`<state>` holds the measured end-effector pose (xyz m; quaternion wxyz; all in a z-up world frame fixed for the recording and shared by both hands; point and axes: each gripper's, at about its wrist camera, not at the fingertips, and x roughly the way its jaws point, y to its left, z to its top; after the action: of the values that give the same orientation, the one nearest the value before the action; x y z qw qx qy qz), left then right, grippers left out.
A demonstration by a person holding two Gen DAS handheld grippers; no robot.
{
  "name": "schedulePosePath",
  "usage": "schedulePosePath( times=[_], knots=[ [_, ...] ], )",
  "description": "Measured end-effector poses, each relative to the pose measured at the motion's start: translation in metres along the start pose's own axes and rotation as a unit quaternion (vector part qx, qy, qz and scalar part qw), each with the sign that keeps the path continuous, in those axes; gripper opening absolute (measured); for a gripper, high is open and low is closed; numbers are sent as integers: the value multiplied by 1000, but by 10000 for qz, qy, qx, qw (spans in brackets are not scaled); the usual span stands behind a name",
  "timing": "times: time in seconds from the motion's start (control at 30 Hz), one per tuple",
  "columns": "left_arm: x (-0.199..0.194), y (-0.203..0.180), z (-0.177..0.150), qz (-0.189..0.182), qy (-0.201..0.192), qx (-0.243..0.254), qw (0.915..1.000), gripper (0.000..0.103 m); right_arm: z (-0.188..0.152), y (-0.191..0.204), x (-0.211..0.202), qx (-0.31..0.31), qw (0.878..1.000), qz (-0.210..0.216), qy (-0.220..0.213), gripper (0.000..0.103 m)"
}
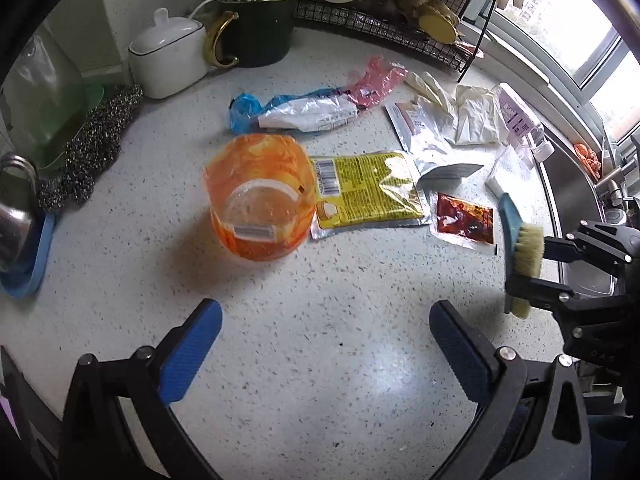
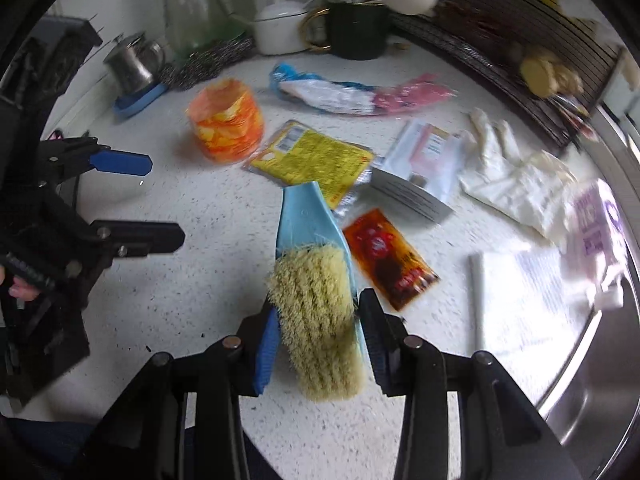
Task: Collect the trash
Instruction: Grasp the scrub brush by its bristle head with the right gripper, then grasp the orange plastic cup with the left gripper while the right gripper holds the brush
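Two grippers over wrapper-strewn countertop (image 1: pixel 320 340), left gripper (image 1: pixel 324 332) spread empty, right gripper (image 2: pixel 316 320) pinching scrub brush (image 2: pixel 316 300)

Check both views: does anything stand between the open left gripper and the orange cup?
Nothing visible does. Only bare speckled countertop lies between the left gripper and the orange cup; the yellow packet lies to the cup's right.

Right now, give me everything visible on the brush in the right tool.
The brush has a light blue, plastic-looking body tapering to a pointed handle end, with a dense pad of pale yellow bristles. It is clamped in the right tool, fingers shut on the bristle head from both sides, handle tip pointing forward toward the yellow packet and red sauce sachet. It looks held above the speckled countertop; contact with the counter cannot be told. From the left wrist view it stands roughly on edge.
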<state>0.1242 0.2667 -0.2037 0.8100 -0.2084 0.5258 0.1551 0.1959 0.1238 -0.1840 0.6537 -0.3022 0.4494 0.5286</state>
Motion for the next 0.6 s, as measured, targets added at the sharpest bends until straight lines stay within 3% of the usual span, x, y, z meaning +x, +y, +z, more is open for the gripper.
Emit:
schedulePosePath(
  times=[0.23,0.57,0.6],
  knots=[
    [6,15,32,129,-114,429,9989,103,-19,-34,-17,764,9970,-98,-32,37],
    [40,23,58,156,-28,841,9963,103,-38,-43,-21,1292,9909,-363,91,37],
    [42,23,59,137,-22,850,9963,99,-40,-44,-22,1348,9901,-377,99,37]
  ],
)
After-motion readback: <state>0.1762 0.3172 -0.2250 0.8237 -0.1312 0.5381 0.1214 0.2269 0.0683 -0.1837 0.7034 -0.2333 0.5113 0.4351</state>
